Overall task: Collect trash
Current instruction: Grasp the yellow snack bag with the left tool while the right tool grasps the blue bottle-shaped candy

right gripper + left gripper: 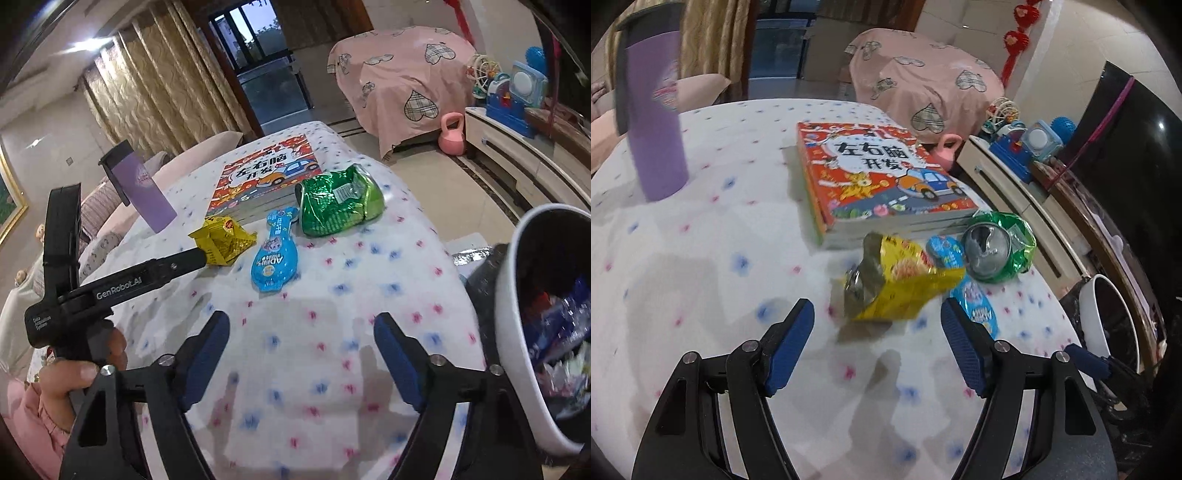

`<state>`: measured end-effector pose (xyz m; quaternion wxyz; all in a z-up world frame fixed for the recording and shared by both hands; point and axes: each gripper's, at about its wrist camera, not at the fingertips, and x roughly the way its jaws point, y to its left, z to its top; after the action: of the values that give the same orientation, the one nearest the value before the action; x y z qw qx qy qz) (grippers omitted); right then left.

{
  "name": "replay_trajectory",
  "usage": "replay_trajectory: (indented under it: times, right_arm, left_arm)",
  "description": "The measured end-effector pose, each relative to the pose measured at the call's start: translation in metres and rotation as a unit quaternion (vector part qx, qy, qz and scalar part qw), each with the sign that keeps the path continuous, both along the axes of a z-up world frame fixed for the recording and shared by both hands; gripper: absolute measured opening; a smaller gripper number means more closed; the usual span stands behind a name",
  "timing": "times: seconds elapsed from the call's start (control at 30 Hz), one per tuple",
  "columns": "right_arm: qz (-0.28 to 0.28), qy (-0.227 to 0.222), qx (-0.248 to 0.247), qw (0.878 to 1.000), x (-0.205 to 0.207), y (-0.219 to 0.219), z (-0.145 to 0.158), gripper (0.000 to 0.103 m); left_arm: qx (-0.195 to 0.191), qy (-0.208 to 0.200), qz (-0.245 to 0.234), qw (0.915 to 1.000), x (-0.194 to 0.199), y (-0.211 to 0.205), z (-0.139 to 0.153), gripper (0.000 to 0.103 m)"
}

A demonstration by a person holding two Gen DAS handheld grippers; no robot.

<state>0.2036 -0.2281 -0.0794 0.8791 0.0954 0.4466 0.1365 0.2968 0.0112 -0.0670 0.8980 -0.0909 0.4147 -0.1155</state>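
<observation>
Mostly the surface point(332, 295) is a round top under a white cloth with small pink and blue flowers. A children's book point(882, 177) lies near its middle as landmark. Just in front of the book are three pieces of trash: a yellow snack wrapper point(897, 284), a blue wrapper point(275, 254) and a crumpled green bag point(338, 201). Left of the book stands a purple tumbler point(655, 122). Right of the book, past the cloth edge, is a white trash bin point(517, 332) with wrappers inside. Behind the book are a pink covered bed point(402, 70) and gold curtains point(162, 85). The left tool point(877, 325) is wide open, empty, near the yellow wrapper. The right tool point(301, 339) is also wide open and empty.
</observation>
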Motion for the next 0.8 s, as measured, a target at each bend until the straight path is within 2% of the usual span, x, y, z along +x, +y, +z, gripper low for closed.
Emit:
replay_trajectory:
  times: [0.07, 0.1, 0.2, 0.43, 0.7, 0.8]
  right_arm:
    - [0.004, 0.003, -0.003, 1.0, 0.006, 0.002, -0.003, 0.075]
    - [0.006, 0.004, -0.004, 1.0, 0.007, 0.003, -0.004, 0.074]
    - [0.009, 0.007, -0.007, 1.0, 0.013, 0.006, -0.007, 0.073]
    - [0.03, 0.009, -0.017, 0.999, 0.028, 0.026, -0.012, 0.072]
    - [0.049, 0.017, -0.044, 0.998, 0.053, 0.056, -0.024, 0.071]
    - [0.051, 0.021, -0.057, 0.997, 0.061, 0.063, -0.027, 0.065]
  left_arm:
    - [-0.001, 0.008, -0.01, 0.9999, 0.008, -0.002, -0.005, 0.052]
    - [-0.006, 0.012, -0.015, 0.9998, 0.01, -0.003, -0.007, 0.041]
    - [-0.02, 0.016, -0.024, 0.9994, 0.01, -0.001, -0.008, 0.027]
    - [-0.043, 0.016, -0.005, 0.9989, -0.021, 0.019, 0.003, 0.025]
    - [-0.07, 0.031, 0.012, 0.997, -0.057, 0.031, 0.002, 0.025]
    - [-0.072, 0.033, 0.016, 0.9967, -0.065, 0.029, 0.002, 0.025]
